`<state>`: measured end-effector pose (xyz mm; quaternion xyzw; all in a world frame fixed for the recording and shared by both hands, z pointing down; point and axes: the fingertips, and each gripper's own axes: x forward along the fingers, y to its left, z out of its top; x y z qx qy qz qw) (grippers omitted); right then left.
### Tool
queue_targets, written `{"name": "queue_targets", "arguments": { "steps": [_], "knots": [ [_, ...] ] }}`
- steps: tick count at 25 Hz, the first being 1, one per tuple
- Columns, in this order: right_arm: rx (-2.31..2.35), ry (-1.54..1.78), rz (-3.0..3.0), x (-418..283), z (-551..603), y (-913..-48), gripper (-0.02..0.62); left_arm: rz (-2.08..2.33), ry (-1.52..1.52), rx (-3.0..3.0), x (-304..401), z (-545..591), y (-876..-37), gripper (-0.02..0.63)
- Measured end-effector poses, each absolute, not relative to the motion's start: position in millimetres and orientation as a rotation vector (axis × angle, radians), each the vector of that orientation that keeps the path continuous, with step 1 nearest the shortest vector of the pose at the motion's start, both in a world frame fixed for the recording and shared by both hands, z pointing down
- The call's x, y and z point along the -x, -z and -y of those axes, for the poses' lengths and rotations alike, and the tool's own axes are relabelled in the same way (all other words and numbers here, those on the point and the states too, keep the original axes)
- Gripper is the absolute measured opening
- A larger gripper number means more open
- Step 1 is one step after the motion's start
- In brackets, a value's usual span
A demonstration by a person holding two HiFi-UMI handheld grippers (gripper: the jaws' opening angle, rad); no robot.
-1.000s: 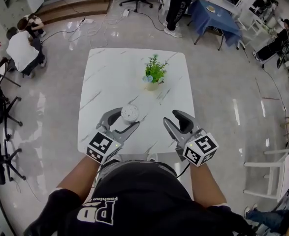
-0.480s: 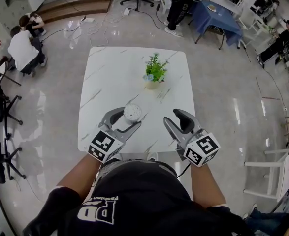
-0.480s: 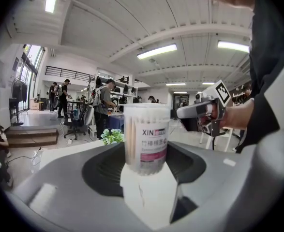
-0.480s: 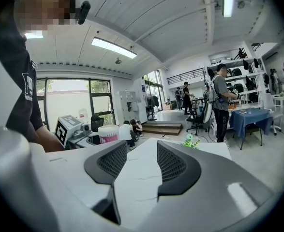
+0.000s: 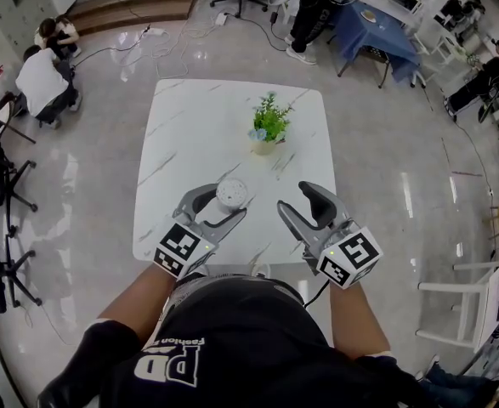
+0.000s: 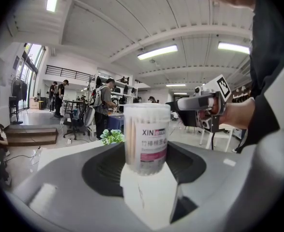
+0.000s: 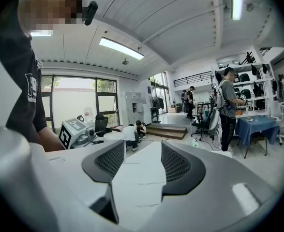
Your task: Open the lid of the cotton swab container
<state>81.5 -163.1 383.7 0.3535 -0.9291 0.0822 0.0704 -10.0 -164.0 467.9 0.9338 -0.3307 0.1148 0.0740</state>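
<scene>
Two grippers noted. My left gripper (image 5: pixel 222 204) clamps the clear cylindrical plastic cotton swab container (image 6: pixel 147 139) between its jaws, white lid (image 5: pixel 230 192) still on. My right gripper (image 5: pixel 293 198), jaws empty, has just been opening wide, likely readying for the lid.

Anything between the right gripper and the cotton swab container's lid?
Nothing visible: only bare table lies between the right gripper, whose empty jaws have just been opening, and the cotton swab container held by the left gripper.
</scene>
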Motion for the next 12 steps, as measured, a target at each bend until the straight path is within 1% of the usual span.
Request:
{"name": "queue_targets", "arguments": {
  "steps": [7, 9, 12],
  "knots": [
    [-0.887, -0.129, 2.805, -36.1, 154.7, -374.5, 0.213, 1.001, -0.347, -2.793, 11.2, 166.9, -468.8, 0.308],
    [-0.84, -0.094, 2.801, -23.2, 153.1, -372.3, 0.234, 1.003, -0.347, -2.792, 9.4, 167.3, -469.3, 0.308],
    [-0.778, -0.085, 2.809, -9.3, 150.3, -372.1, 0.244, 1.006, -0.345, -2.798, 5.8, 166.8, -468.9, 0.308]
  ]
}}
